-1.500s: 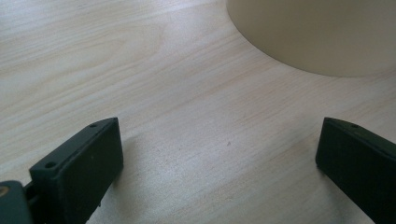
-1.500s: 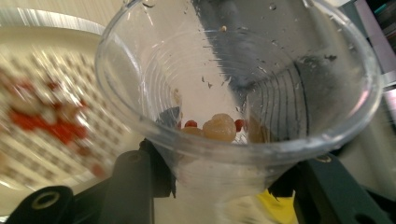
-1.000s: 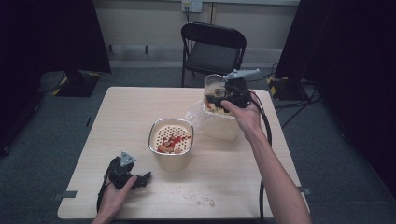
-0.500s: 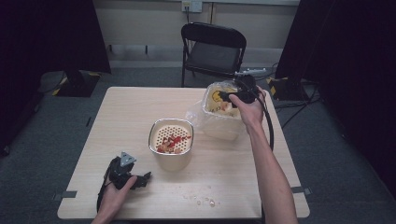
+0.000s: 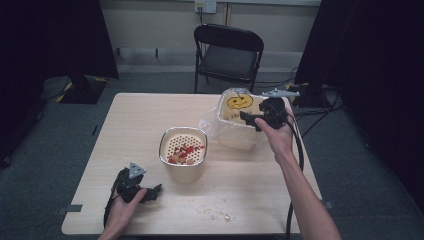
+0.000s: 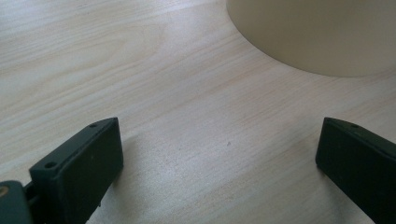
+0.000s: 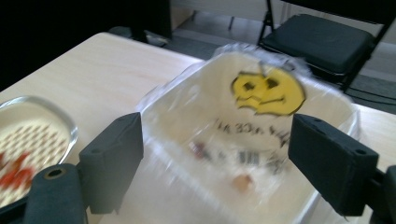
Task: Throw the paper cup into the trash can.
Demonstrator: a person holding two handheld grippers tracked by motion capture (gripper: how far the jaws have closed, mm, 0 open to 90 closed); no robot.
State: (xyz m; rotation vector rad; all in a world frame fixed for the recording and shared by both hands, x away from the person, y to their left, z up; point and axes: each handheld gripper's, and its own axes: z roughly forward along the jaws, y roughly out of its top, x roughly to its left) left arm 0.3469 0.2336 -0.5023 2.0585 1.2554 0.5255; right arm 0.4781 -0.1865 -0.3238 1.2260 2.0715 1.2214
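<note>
Your right gripper hangs over the white bin, looking down into it, and the picture is smeared with motion. Its jaws have just been opening and now stand wide apart with nothing pressed between the pads. The bin is lined with a clear plastic bag that carries a yellow smiley face and some black print too blurred to read. A small brownish scrap lies at the bottom. To your left sits a perforated strainer with red pieces in it, on the wooden table. Behind the bin stands a black folding chair.
</note>
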